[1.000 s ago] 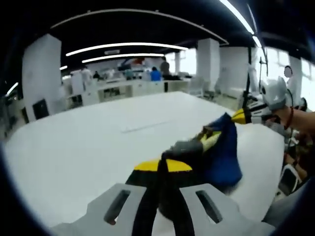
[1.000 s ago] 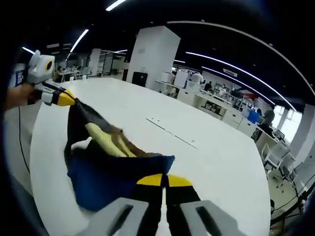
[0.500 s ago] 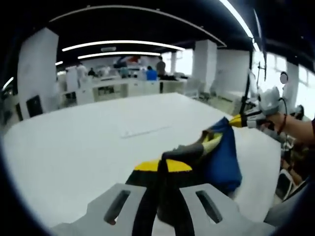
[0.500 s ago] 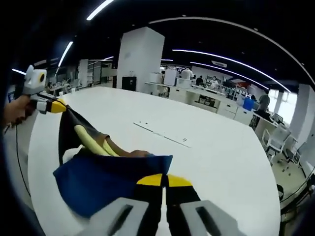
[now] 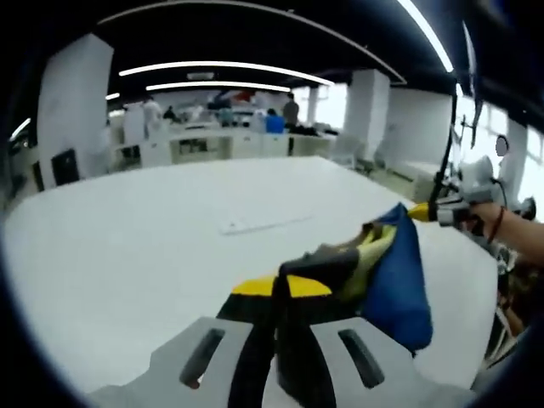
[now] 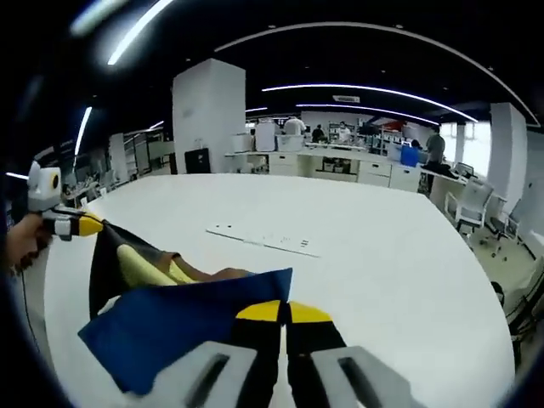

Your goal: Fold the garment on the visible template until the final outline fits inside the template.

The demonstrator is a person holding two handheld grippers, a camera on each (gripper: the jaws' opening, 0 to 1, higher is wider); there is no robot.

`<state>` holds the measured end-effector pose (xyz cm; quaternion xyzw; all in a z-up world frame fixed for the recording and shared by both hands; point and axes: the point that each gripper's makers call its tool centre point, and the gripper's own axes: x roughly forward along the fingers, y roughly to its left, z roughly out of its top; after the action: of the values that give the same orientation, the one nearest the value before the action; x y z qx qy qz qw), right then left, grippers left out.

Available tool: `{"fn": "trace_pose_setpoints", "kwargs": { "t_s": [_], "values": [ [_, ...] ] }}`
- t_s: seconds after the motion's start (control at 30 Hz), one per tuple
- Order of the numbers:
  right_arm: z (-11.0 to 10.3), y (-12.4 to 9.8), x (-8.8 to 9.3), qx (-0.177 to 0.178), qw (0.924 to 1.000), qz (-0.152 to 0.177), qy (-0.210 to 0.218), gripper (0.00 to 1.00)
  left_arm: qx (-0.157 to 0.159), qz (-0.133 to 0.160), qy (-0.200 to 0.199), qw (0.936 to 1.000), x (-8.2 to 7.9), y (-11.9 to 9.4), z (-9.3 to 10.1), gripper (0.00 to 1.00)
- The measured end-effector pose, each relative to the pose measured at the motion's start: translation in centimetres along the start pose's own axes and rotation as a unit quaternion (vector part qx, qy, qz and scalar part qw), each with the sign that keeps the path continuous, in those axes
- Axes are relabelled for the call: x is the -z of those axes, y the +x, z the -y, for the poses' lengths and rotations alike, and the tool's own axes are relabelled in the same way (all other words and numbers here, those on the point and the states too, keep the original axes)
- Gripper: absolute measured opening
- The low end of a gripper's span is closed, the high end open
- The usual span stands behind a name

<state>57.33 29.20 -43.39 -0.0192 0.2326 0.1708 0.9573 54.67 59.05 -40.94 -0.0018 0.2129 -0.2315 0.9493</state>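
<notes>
The garment [image 5: 387, 272], blue with black and yellow parts, hangs stretched between my two grippers above the white table [image 5: 153, 255]. My left gripper [image 5: 280, 289] is shut on its black edge, right at the yellow fingertips. In the right gripper view the blue cloth [image 6: 170, 323] spreads leftwards from my right gripper [image 6: 283, 312], which is shut on a blue corner. The other gripper [image 6: 72, 225] holds the far black end there, gripped by a hand. The right gripper [image 5: 429, 212] appears at the garment's far corner in the left gripper view. A faint thin outline [image 6: 263, 240] lies on the table beyond the garment.
The white table [image 6: 382, 280] is broad, with its edge curving at the right. Behind it stand white pillars [image 6: 208, 119], desks and several people [image 6: 435, 149] far off. A person's hand [image 5: 501, 225] holds the right gripper.
Both grippers have drawn further apart and the views have swung, so the garment hangs more stretched, with the blue panel spread wider. Both stay shut on it.
</notes>
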Motion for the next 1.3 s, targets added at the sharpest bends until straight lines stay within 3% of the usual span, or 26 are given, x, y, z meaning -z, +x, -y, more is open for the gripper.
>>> {"fn": "trace_pose_setpoints", "kwargs": {
  "t_s": [0.1,0.23,0.43,0.67,0.8,0.97,1.07,1.17,1.3],
  "values": [
    [0.5,1.4,0.6,0.003,0.9997,-0.009,0.023,0.0,-0.009,-0.02,-0.009,0.9997,1.2,1.3,-0.8,0.0],
    [0.8,2.8,1.6,0.003,0.9993,-0.023,0.029,0.0,-0.037,-0.066,-0.024,0.9968,3.9,3.0,-2.5,0.0],
    [1.2,4.4,4.0,0.006,0.9982,-0.059,-0.011,0.0,-0.034,-0.078,-0.051,0.9951,5.4,4.6,-3.0,0.0],
    [1.6,5.6,6.0,0.01,0.9959,-0.089,-0.014,0.0,-0.043,-0.12,-0.064,0.9898,7.9,5.4,-3.2,0.0],
    [1.6,6.1,6.4,0.001,0.9968,-0.078,0.017,0.0,-0.043,-0.125,-0.055,0.9896,8.3,5.9,-3.6,0.0],
    [1.5,6.2,7.0,-0.008,0.9968,-0.075,0.026,0.0,-0.044,-0.127,-0.056,0.9893,8.6,6.0,-3.8,0.01],
    [2.1,6.1,7.1,0.008,0.9967,-0.074,0.032,0.0,-0.052,-0.124,-0.042,0.99,8.6,5.9,-4.1,0.05],
    [2.3,5.7,6.8,0.013,0.9966,-0.073,0.036,0.11,-0.063,-0.113,-0.03,0.9912,8.2,5.4,-4.3,0.15],
    [1.6,4.9,6.0,0.002,0.9976,-0.063,0.03,0.27,-0.049,-0.089,-0.029,0.9944,7.2,4.5,-3.6,0.26]
  ]
}}
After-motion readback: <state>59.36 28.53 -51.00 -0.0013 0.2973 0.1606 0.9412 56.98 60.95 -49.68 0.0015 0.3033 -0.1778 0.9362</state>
